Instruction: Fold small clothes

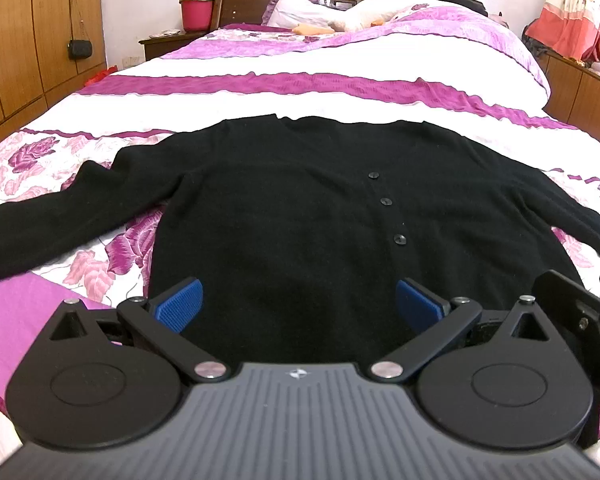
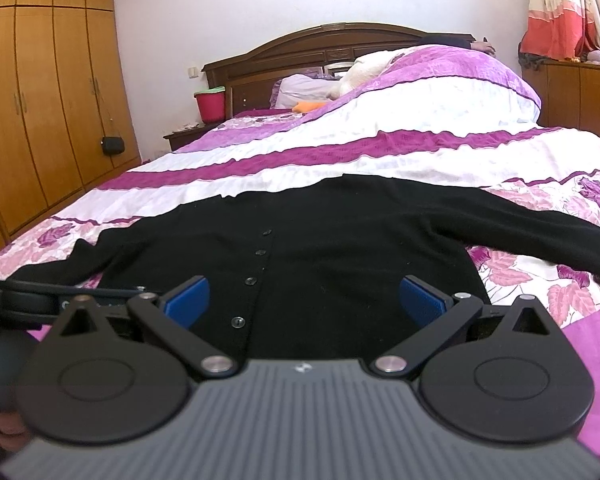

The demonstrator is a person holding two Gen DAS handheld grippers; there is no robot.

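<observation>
A black buttoned cardigan lies flat, face up, on the bed with both sleeves spread out to the sides. It also shows in the right wrist view. My left gripper is open and empty, with blue pads wide apart above the cardigan's bottom hem. My right gripper is open and empty too, above the hem just right of the button row. Part of the right gripper shows at the right edge of the left wrist view.
The bed has a purple, white and floral cover, with pillows by the dark headboard. A wooden wardrobe stands left. A red bucket sits on the nightstand. A low cabinet and curtain are right.
</observation>
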